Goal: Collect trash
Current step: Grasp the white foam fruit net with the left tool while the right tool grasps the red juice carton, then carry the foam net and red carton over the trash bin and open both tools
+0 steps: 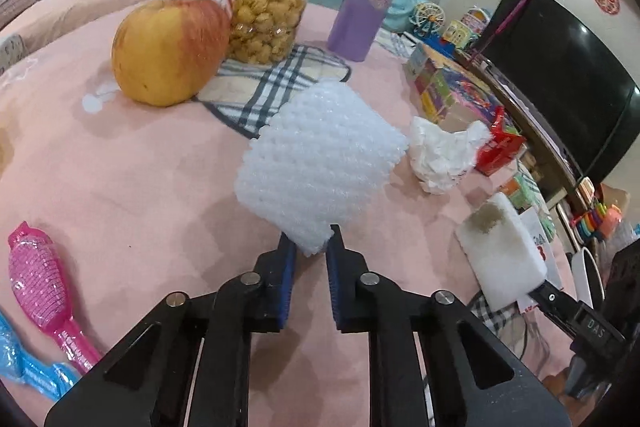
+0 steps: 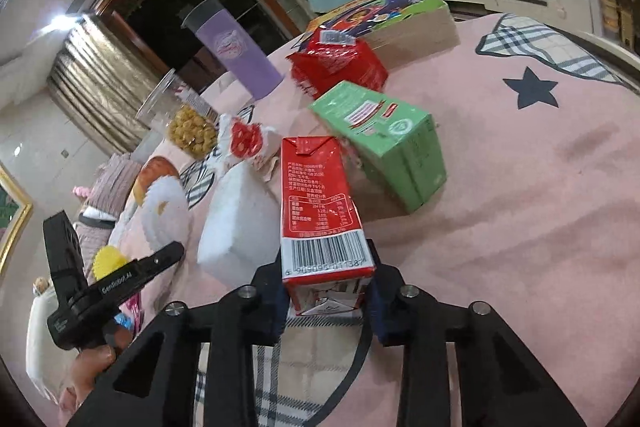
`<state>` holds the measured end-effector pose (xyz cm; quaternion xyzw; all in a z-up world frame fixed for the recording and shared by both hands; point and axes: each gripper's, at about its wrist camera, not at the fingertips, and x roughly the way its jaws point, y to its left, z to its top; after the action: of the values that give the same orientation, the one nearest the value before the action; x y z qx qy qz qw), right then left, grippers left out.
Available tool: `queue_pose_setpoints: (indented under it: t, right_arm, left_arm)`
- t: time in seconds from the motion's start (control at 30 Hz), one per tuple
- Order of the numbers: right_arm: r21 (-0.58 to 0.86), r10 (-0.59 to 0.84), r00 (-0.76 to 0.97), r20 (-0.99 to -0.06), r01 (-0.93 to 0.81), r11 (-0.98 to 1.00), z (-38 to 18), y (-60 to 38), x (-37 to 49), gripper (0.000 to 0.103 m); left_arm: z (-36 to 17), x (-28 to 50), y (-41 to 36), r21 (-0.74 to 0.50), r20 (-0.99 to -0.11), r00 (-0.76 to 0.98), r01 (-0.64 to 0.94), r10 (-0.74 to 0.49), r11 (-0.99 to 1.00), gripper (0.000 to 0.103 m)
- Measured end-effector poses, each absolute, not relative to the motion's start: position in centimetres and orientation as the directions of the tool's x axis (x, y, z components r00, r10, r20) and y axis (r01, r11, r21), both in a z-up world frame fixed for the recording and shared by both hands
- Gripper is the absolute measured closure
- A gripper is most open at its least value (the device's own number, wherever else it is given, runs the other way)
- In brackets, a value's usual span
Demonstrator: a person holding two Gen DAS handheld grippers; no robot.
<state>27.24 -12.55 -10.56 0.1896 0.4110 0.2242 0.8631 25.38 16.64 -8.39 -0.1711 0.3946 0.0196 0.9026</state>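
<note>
Already the trash was in hand: the left hand-held gripper (image 1: 311,247) pinched one lower corner of a white foam net sleeve (image 1: 320,163), held above the pink surface (image 1: 140,167), and the right hand-held gripper (image 2: 328,283) clamped the bottom end of a red milk carton (image 2: 322,211) lying on the pink surface.

The sleeve looked the riskier hold. With only a corner caught and the soft foam crushing between the jaws, a quick swing could probably pull it free. The carton was gripped near one end, so it might pivot and knock the green carton (image 2: 384,143) just beside it.

Only the left wrist view showed the apple (image 1: 170,51) and crumpled tissue (image 1: 444,155). Only the right wrist view showed the carton grip and the red snack bag (image 2: 336,63); the white foam block (image 2: 240,223) appeared in both.
</note>
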Motion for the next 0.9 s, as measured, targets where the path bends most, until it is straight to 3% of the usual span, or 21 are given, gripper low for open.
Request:
queue_pose_setpoints:
  t: [0.9]
  right_arm:
    - [0.468,0.449,0.671,-0.59,-0.168,0.867,-8.6,-21.9,18.9,0.071]
  left_arm:
    - [-6.9,15.8,1.5,-0.279,-0.706,0.632,0.169,-0.321,0.945,0.093]
